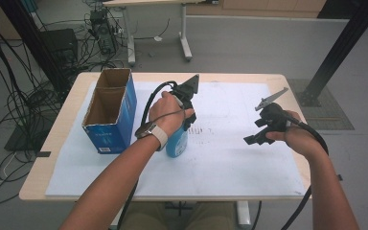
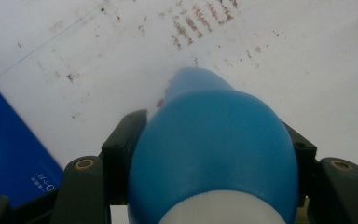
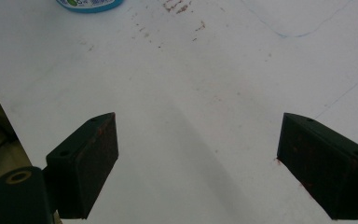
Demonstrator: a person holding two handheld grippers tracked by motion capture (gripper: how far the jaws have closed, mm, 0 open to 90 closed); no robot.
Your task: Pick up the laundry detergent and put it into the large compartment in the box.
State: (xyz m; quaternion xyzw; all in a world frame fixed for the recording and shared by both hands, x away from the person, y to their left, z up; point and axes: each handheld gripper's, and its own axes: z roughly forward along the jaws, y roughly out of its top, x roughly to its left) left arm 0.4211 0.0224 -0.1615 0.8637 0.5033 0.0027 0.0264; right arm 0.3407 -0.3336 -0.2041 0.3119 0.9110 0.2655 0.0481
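1. Forearms reach in from the bottom of the high view over the table (image 1: 52,143) and its white sheet (image 1: 230,163).
2. Blue cardboard box (image 1: 109,117) stands open-topped at the sheet's left.
3. Blue bottle (image 1: 176,141) stands upright just beside the box, clamped by the left gripper (image 1: 188,114).
4. Right gripper (image 1: 255,139) hovers well apart, jaws wide, empty.

blue bottle (image 1: 177,143) top hidden behind left hand (image 1: 166,112), box label (image 1: 106,149) unreadable
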